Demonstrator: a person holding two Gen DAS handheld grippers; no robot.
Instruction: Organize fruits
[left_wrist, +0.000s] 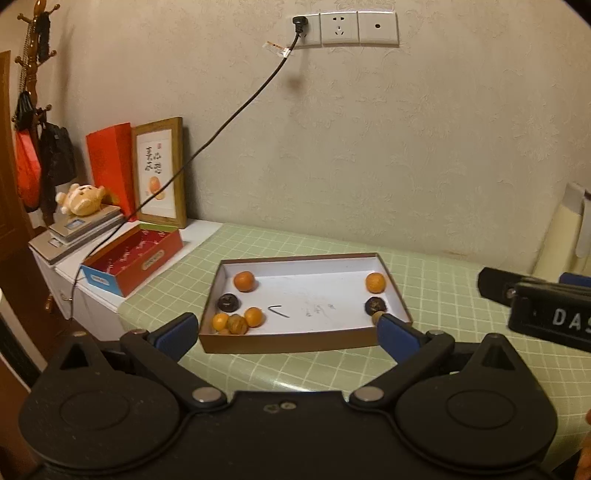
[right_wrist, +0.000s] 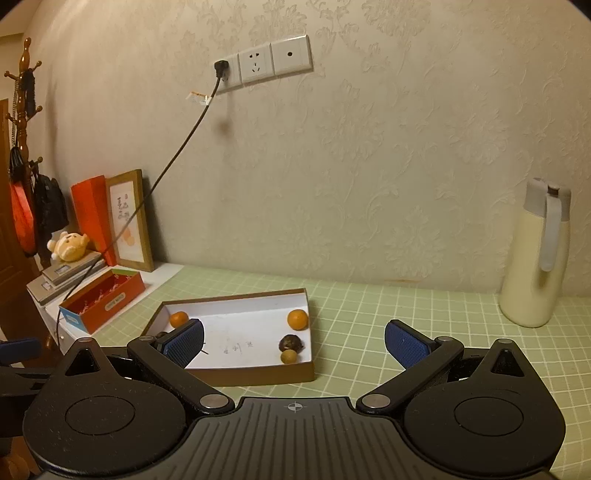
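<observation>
A shallow brown box with a white floor (left_wrist: 306, 291) sits on the green checked table. In its left part lie an orange (left_wrist: 244, 281), a dark fruit (left_wrist: 227, 302) and a cluster of small orange and brown fruits (left_wrist: 238, 322). At its right lie an orange (left_wrist: 375, 283), a dark fruit (left_wrist: 375, 305) and a small tan fruit (right_wrist: 289, 356). My left gripper (left_wrist: 286, 330) is open and empty just in front of the box. My right gripper (right_wrist: 293, 345) is open and empty, near the box's front right; its body shows in the left wrist view (left_wrist: 546, 310).
A red open box (left_wrist: 136, 258), a framed picture (left_wrist: 159, 173), a red bag, a plush toy and stacked books stand at the left. A black cable (left_wrist: 221, 129) runs from the wall socket. A cream thermos (right_wrist: 535, 258) stands at the right. A small black bent thing (left_wrist: 277, 310) lies in the box.
</observation>
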